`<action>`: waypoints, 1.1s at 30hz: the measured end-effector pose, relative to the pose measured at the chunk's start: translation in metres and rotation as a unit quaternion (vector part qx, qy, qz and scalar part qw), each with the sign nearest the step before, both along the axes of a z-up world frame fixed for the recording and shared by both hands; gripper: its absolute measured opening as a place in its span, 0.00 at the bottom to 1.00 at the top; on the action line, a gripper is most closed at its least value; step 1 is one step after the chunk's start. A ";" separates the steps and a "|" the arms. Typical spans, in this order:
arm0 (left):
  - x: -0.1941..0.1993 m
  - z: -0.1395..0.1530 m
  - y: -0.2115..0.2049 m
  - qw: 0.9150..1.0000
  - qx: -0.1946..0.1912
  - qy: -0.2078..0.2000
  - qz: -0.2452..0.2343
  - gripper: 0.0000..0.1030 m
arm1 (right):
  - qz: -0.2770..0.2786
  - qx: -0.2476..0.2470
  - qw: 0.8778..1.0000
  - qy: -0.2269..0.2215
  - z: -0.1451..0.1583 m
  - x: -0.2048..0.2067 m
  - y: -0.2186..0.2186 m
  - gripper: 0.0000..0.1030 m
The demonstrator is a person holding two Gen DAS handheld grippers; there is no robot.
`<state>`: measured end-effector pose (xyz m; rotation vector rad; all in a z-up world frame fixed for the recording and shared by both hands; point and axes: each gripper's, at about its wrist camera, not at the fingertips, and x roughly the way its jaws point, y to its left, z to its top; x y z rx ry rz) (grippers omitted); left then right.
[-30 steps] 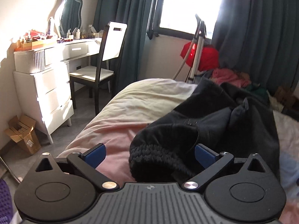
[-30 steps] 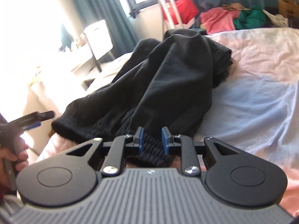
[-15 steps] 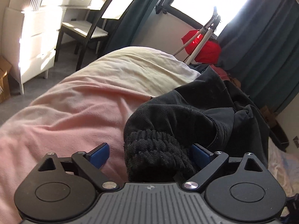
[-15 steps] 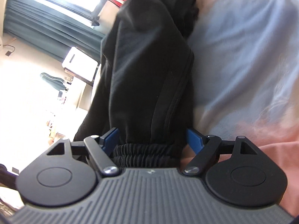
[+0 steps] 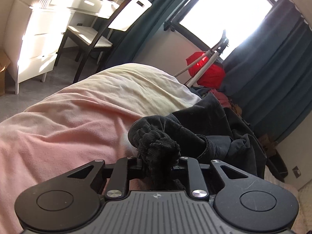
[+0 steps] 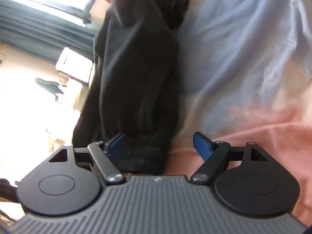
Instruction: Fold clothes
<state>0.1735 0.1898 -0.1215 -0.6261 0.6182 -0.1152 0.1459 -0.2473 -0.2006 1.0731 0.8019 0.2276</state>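
A black pair of sweatpants lies crumpled on a pink and cream bedspread. My left gripper is shut on its ribbed elastic waistband, which bunches up between the fingers. In the right wrist view the same black sweatpants stretch away across the bedspread. A ribbed band of the garment lies between the blue pads of my right gripper, which stands wide open, the band nearer the left pad.
A white dresser and a dark chair with a white seat stand left of the bed. Teal curtains frame a bright window. A red garment hangs on a stand, with more clothes heaped beyond the bed's far end.
My left gripper has closed on the waistband, having stood open around it. My right gripper, nearly shut a second ago, opened wide and the view tilted over the trousers.
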 end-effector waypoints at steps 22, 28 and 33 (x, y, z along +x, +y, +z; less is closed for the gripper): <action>0.026 0.014 0.008 0.996 -0.061 0.033 0.063 0.17 | 0.033 -0.033 0.999 -0.007 -0.018 0.007 0.031 0.23; 0.076 0.095 0.015 0.997 0.025 -0.022 0.073 0.16 | 0.070 -0.002 0.997 -0.029 0.007 0.005 0.096 0.22; 0.140 0.160 0.039 0.989 0.101 -0.050 0.096 0.16 | 0.115 0.048 0.990 -0.069 0.031 0.046 0.179 0.22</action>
